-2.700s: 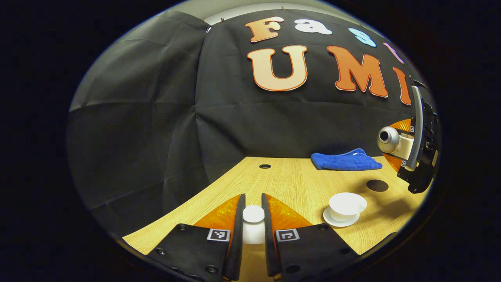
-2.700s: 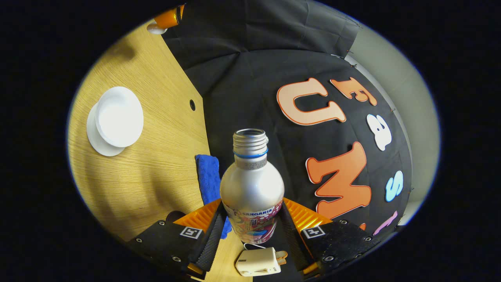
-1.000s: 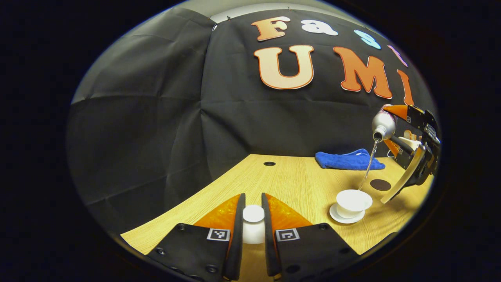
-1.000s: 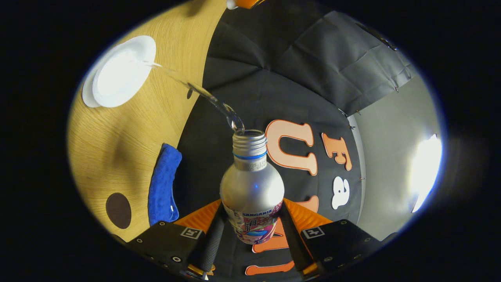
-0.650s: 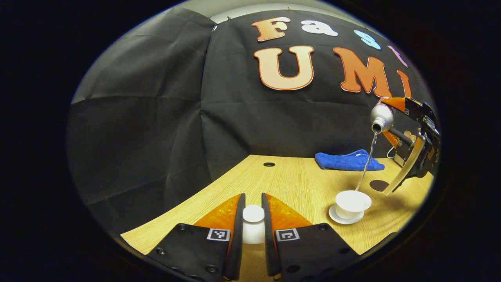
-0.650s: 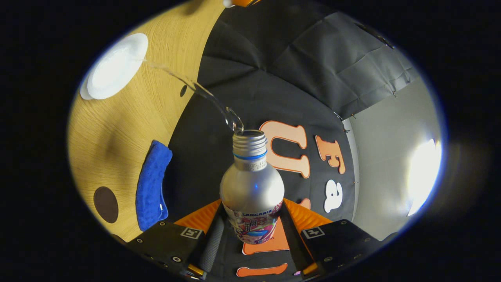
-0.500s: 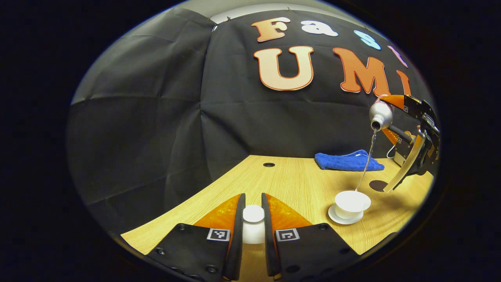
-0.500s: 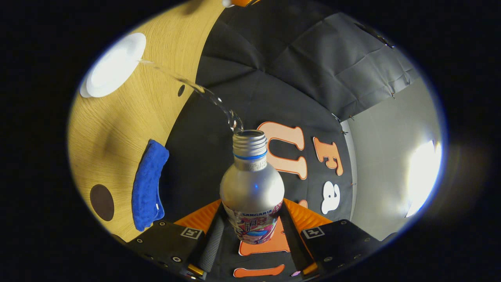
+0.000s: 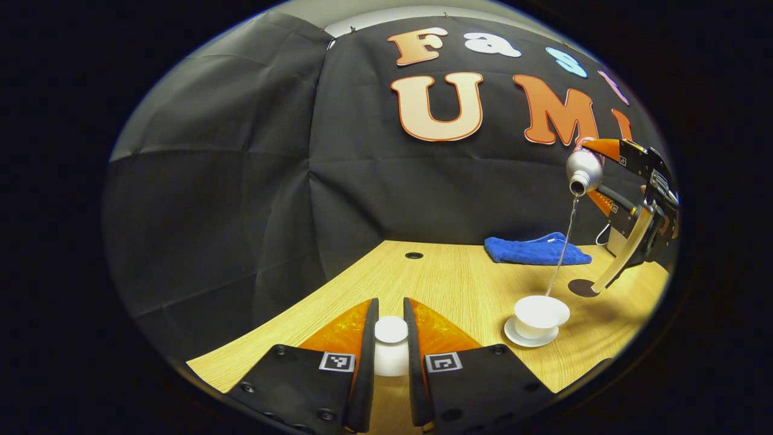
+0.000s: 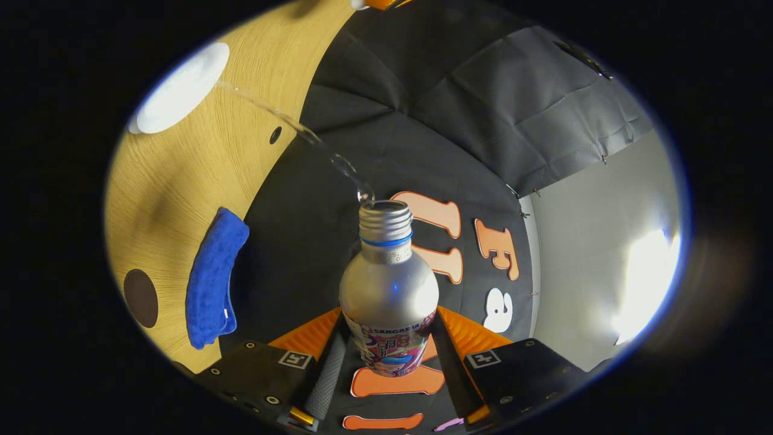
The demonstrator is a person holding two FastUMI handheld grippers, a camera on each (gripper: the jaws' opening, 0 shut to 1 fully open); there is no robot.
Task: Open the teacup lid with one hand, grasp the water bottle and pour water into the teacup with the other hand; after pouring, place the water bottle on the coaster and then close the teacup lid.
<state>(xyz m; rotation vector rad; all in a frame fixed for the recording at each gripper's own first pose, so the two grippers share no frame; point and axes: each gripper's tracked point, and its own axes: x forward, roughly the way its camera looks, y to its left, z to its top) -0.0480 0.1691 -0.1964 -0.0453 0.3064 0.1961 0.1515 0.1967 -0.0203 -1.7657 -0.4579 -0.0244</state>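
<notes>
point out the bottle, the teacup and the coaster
bottle [image 10: 389, 290], right gripper view, on its bare metal shoulder
teacup [image 9: 540, 310], left gripper view, on its open rim
coaster [image 10: 141, 298], right gripper view, on the middle of the dark disc

Tilted silver water bottle [image 10: 388, 290] pours into white teacup [image 9: 539, 314].

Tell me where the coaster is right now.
In the left gripper view the coaster lies on the table at far right, just beyond the teacup and near the blue cloth.
</notes>
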